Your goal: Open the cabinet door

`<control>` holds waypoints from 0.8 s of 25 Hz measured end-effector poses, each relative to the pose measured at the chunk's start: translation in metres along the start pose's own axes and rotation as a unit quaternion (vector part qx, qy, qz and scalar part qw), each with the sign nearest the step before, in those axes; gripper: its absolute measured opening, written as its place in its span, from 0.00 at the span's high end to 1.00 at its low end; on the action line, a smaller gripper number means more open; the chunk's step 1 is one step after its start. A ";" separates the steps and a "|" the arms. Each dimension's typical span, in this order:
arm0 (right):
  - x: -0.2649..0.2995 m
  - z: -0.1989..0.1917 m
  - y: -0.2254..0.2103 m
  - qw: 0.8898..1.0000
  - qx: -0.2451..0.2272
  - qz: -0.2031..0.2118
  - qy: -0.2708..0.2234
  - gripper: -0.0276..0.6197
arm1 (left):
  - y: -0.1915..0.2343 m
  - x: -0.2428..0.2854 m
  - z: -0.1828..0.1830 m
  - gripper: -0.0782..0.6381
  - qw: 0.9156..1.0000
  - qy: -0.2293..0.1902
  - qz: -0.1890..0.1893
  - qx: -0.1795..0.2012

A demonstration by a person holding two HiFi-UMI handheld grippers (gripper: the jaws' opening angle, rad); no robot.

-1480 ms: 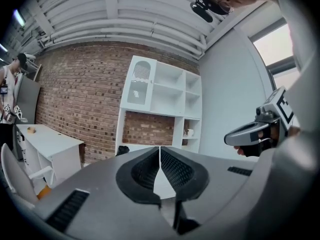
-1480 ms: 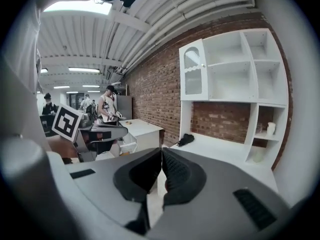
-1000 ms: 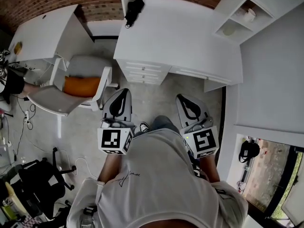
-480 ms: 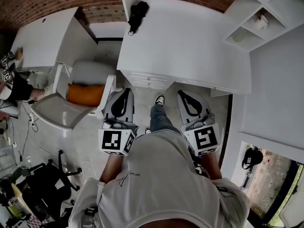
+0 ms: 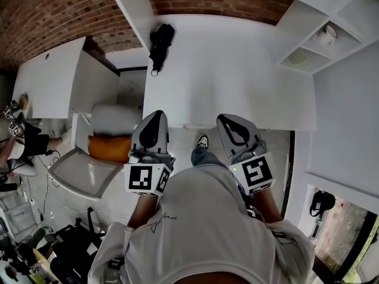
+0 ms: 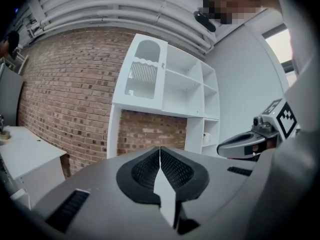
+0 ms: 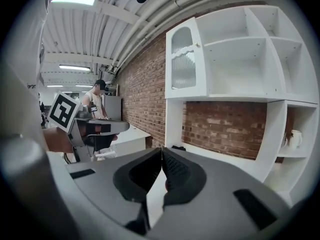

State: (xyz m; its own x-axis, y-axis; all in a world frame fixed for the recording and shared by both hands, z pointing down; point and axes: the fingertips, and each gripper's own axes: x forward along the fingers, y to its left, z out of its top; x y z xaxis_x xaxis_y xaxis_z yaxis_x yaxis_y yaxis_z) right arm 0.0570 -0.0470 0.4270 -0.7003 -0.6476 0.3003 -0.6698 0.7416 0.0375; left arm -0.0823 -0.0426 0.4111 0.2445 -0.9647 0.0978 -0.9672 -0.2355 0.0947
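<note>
The cabinet door point(image 6: 145, 74), white with an arched ribbed glass pane, hangs closed at the upper left of a white shelf unit above the desk; it also shows in the right gripper view point(image 7: 185, 59). Both grippers are well short of it, held side by side in front of the person. My left gripper point(image 5: 155, 116) point(image 6: 160, 149) is shut with nothing between its pads. My right gripper point(image 5: 228, 118) point(image 7: 161, 150) is likewise shut and empty. Both tips reach over the front edge of the white desk point(image 5: 237, 70). In the head view the door itself cannot be made out.
A black object point(image 5: 161, 40) lies at the desk's back left. A white chair with an orange cushion point(image 5: 109, 148) stands left of the desk, and beyond it a second white desk point(image 5: 50, 78). A mug point(image 7: 295, 136) sits on an open shelf at right. A person point(image 7: 97, 96) is far behind.
The person has walked forward to the desk. The drawer fronts have dropped out of sight, and both grippers, still shut, now reach over the desk's front edge.
</note>
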 end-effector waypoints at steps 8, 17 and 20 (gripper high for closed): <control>0.034 0.005 -0.037 1.000 0.021 -0.003 0.020 0.92 | 0.011 0.052 0.006 0.87 1.000 0.004 -0.009 -0.015; 0.048 0.027 -0.049 0.997 0.046 -0.068 0.004 0.92 | 0.034 0.085 0.019 0.87 0.998 -0.015 -0.062 -0.020; 0.046 0.040 -0.061 0.993 0.075 -0.085 -0.029 0.92 | 0.036 0.089 0.027 0.87 0.997 -0.028 -0.076 -0.009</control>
State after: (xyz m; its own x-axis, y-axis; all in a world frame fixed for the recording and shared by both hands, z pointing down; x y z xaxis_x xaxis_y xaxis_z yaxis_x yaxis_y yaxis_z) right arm 0.0555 -0.1288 0.4007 -0.5843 -0.7734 0.2458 -0.8056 0.5893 -0.0610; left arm -0.0974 -0.1403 0.3963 0.3834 -0.9232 0.0260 -0.9178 -0.3777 0.1221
